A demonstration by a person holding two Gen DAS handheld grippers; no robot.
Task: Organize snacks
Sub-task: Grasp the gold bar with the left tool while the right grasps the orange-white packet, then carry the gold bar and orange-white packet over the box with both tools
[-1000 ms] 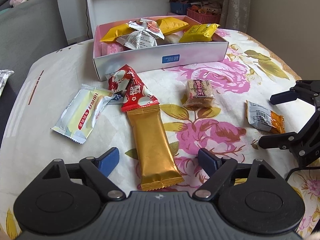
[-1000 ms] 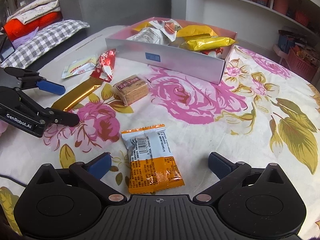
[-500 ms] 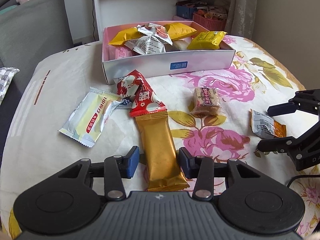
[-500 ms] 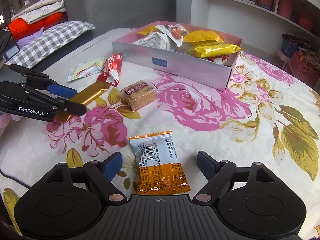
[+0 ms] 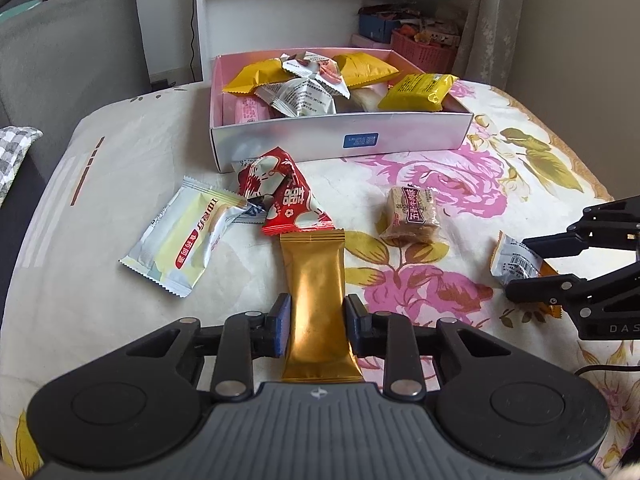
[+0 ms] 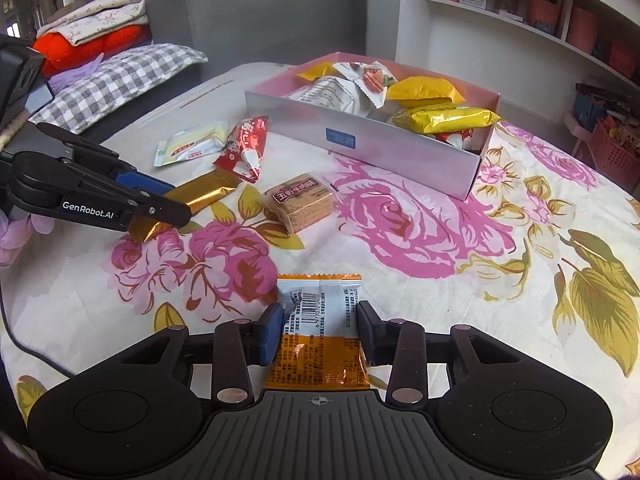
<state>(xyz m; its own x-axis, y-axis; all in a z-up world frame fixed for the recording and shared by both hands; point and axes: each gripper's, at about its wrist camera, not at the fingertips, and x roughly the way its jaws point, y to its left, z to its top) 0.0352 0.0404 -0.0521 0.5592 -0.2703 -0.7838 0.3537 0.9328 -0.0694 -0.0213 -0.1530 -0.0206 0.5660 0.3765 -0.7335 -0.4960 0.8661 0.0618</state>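
Gold foil fills the gap between the pads of the left gripper: the long gold packet lies lengthwise on the floral tablecloth, and the blue pads touch both its long edges as the jaws close on it. At 12 o'clock from the packet, its far end touches a red packet. At about 10 o'clock lies a pale yellow-and-white packet, and at 2 o'clock a clear-wrapped brown biscuit.

Farther off at 12 o'clock stands the shallow pink box, holding yellow, white and pink packets.

In the right wrist view, the right gripper has an orange-and-white packet between its pads. Its jaws are also closing, and both pads meet the wrapper's sides while it rests on the cloth. From that packet, the brown biscuit sits at 12 o'clock, the box at 1 o'clock, and the left gripper, clamped across the gold packet, at 10 o'clock.

A grey sofa with a checked cushion stands beyond the table, and white shelves line the wall.
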